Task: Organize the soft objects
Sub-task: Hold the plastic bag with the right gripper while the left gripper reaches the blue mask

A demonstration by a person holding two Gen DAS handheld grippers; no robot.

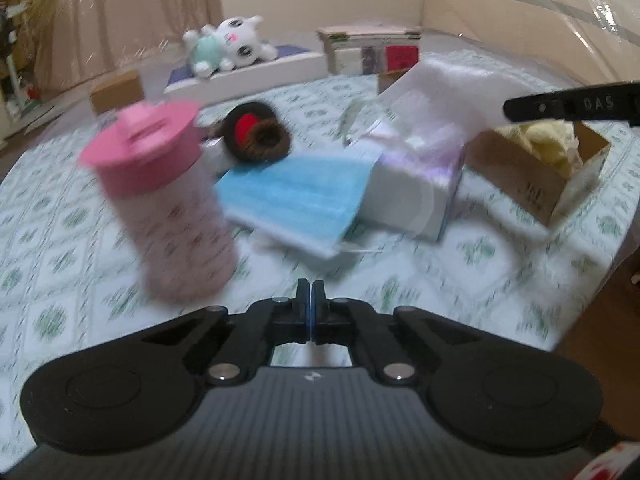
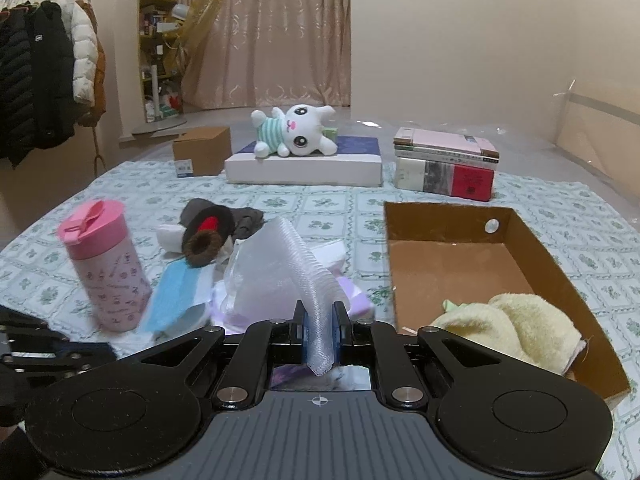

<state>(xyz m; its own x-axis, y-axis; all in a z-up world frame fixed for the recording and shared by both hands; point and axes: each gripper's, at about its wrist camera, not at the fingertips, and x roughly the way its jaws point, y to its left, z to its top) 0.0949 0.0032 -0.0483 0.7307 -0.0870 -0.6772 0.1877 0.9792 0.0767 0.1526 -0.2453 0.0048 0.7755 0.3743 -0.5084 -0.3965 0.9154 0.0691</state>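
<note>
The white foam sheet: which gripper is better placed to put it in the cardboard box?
Probably the right gripper: it is shut on the white foam sheet, beside the cardboard box. The left gripper is shut on nothing.

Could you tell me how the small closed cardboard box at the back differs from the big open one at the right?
The small box is shut, its contents unseen; the open box shows a yellow towel inside. The small one is cube-like; the open one is long and shallow. Both are brown cardboard on the bedspread.
</note>
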